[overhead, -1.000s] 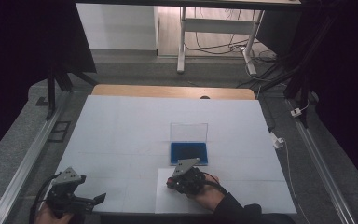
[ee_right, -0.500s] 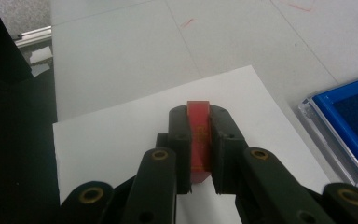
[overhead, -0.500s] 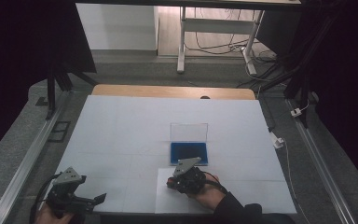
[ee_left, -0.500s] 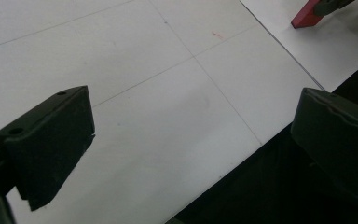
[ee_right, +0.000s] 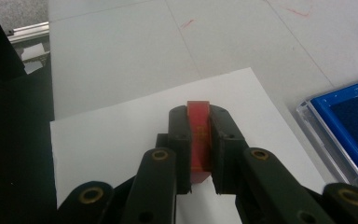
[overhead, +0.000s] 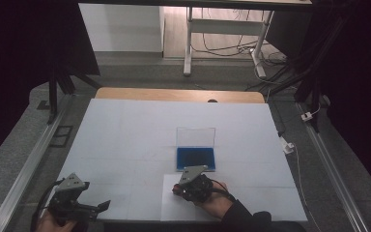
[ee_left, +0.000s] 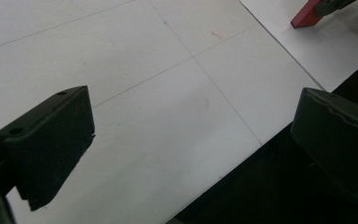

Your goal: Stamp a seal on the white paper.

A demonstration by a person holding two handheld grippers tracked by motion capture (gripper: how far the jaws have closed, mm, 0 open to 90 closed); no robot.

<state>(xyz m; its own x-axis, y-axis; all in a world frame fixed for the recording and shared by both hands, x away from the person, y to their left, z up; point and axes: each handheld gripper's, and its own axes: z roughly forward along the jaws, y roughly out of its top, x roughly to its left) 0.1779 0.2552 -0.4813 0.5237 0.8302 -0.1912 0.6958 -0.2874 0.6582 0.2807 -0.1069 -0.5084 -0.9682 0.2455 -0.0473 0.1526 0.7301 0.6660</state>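
My right gripper (ee_right: 199, 142) is shut on a small flat red piece (ee_right: 198, 120) with faint yellow marks, held on edge between the pads. It hovers low over a white sheet of paper (ee_right: 121, 130) at the table's front middle (overhead: 174, 209). In the high view the right gripper (overhead: 178, 189) points left, with a hand behind it. My left gripper (overhead: 101, 205) rests at the front left corner, jaws wide apart (ee_left: 191, 135) with only table between them. The red piece (ee_left: 307, 18) is visible far off in the left gripper view.
A shallow blue-lined case (overhead: 195, 158) lies just beyond the right gripper, its clear lid (overhead: 195, 137) standing upright behind it. The white table top (overhead: 125, 135) is bordered by metal rails (overhead: 24, 169) on both sides. The table's front edge runs under the left gripper.
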